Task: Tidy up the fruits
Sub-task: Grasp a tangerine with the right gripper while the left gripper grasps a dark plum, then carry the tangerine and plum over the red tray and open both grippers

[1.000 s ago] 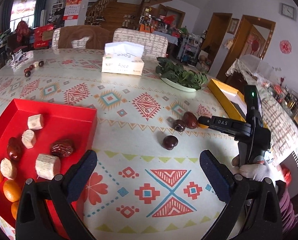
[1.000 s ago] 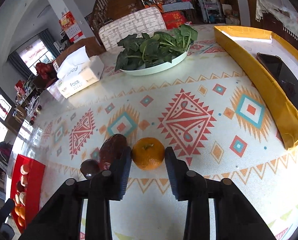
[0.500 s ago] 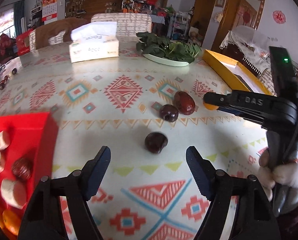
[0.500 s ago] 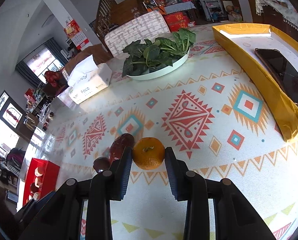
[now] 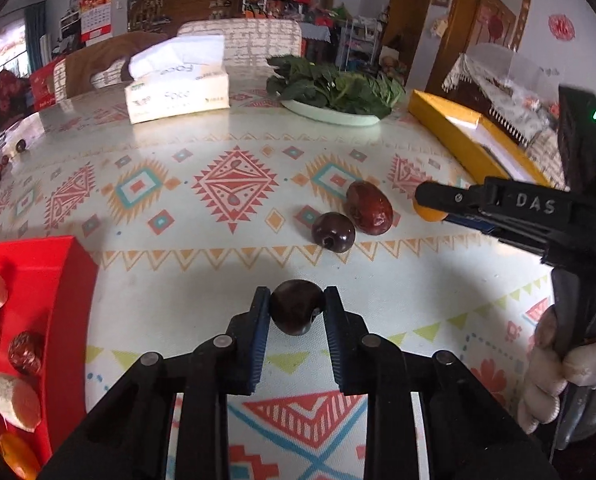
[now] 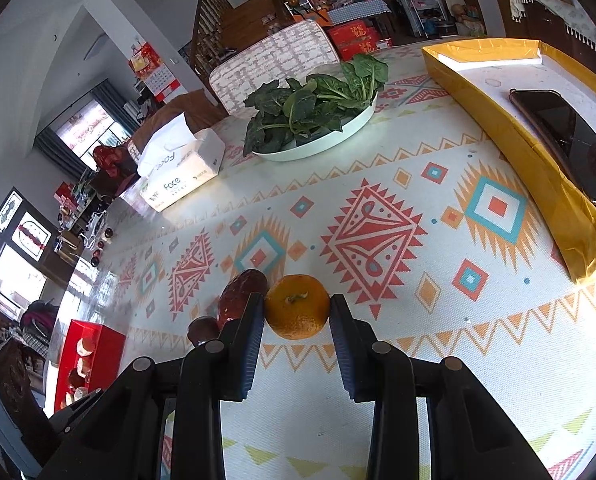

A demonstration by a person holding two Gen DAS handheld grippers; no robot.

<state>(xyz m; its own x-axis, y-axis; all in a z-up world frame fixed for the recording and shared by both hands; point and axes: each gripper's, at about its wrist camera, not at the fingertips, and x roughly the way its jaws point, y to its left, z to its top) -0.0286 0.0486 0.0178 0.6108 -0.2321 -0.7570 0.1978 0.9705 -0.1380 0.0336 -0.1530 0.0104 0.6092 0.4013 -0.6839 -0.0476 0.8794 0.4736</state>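
Black plastic throughout on the left gripper: two angular arms, round silver screw heads at the joints, dark blue ribbed pads lining the inner finger faces. Same build on the right gripper, with matching silver screws and blue ridged pads. Seen from the left wrist, white letters "DAS" on its black side, a small green light on the housing above. Below the lettering, a hand in a white knit glove.
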